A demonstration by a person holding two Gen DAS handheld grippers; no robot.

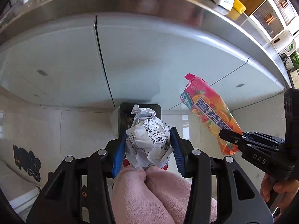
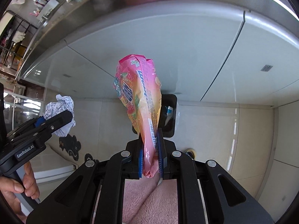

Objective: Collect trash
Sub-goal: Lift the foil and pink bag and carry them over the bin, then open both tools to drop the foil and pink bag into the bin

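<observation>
My left gripper (image 1: 149,145) is shut on a crumpled ball of white printed paper (image 1: 147,138) and holds it in the air over a black trash bin (image 1: 123,115) on the floor. My right gripper (image 2: 150,155) is shut on a pink and orange snack wrapper (image 2: 138,93), which sticks up above the same bin (image 2: 171,115). The wrapper (image 1: 209,112) and right gripper (image 1: 231,140) show at the right of the left wrist view. The paper ball (image 2: 59,110) and left gripper (image 2: 54,123) show at the left of the right wrist view.
A steel counter edge (image 1: 149,1) runs above pale grey cabinet doors (image 1: 149,56). Boxes and a yellow roll (image 1: 224,0) lie on the counter. The floor is pale tile with a black cat sticker (image 1: 28,160). Pink fleece trouser legs (image 1: 149,196) are below me.
</observation>
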